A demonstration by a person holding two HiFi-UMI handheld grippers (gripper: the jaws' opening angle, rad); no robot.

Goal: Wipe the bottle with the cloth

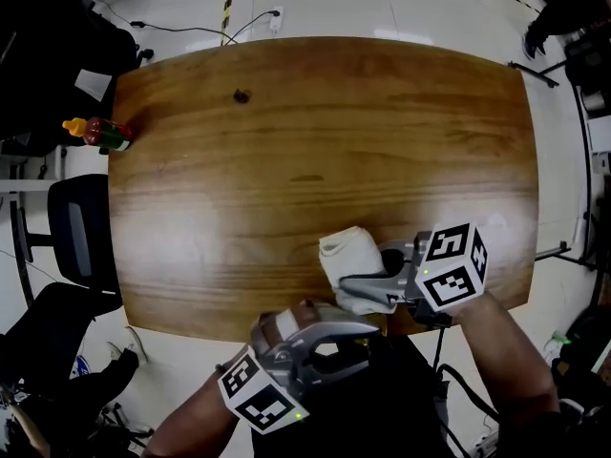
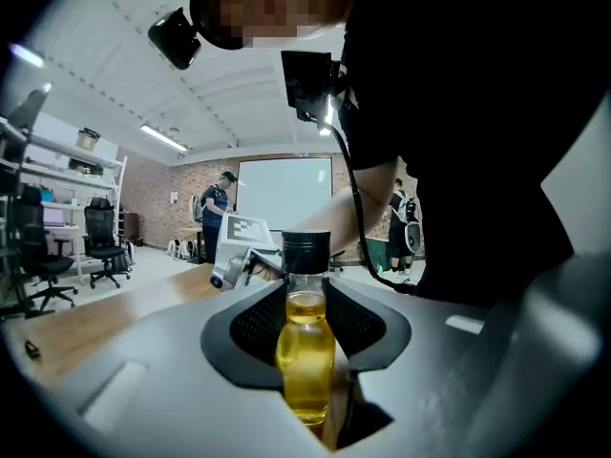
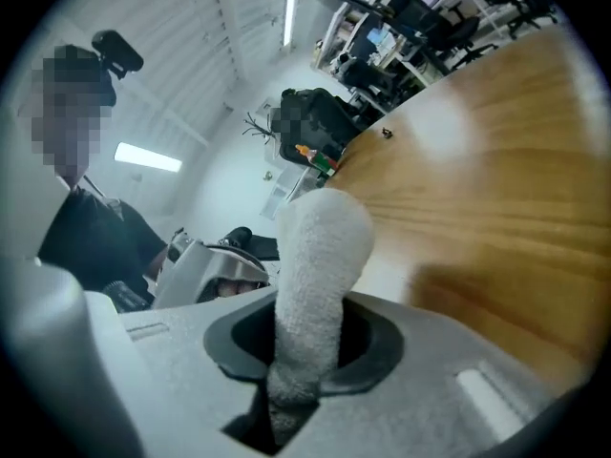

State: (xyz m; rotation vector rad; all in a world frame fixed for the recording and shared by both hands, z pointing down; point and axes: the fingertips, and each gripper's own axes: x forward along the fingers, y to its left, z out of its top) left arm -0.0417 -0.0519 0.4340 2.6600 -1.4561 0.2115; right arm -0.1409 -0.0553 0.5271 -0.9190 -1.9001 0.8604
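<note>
Yellow liquid (image 2: 305, 361) nearly fills the bottle (image 2: 306, 299) held by the left gripper (image 2: 307, 330).

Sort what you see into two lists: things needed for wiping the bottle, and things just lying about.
For the job:
bottle, in the left gripper
cloth, in the right gripper

Lying about:
red and green thing at the table edge
small dark bit on the table
office chair
floor cables
</note>
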